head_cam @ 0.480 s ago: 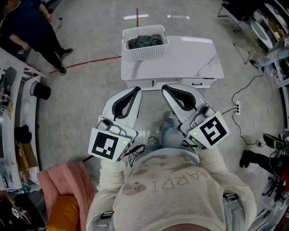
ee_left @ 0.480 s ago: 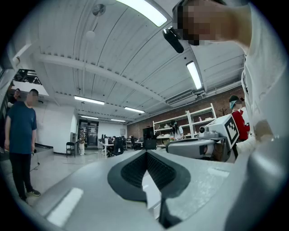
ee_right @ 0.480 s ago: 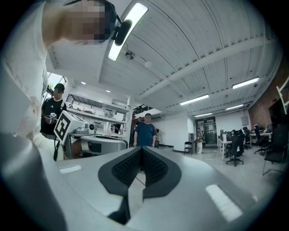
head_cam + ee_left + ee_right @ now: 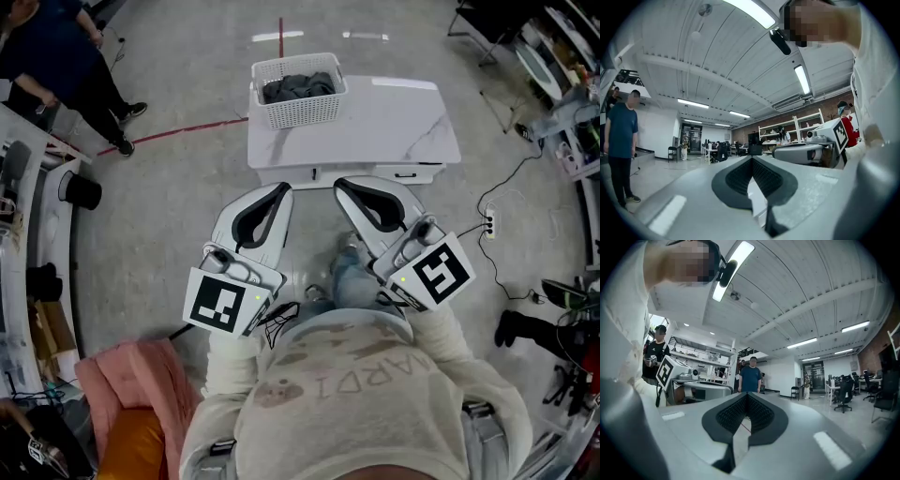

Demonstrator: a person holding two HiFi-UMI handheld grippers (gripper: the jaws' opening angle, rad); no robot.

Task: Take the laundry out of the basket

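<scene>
Head view: left gripper (image 4: 283,186) and right gripper (image 4: 341,182) jaws closed, empty. Laundry (image 4: 300,86) still in basket (image 4: 305,112), upper centre. Next: approach, open jaws.

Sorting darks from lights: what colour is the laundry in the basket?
Dark grey laundry, in a white basket; clearest in the head view.

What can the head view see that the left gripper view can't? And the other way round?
Only the head view: the basket of dark laundry on the white table.
Only the left gripper view: the ceiling lights and some shelves far off.
Both: the left tongs and the right tongs, held side by side. They are shut and empty.
</scene>
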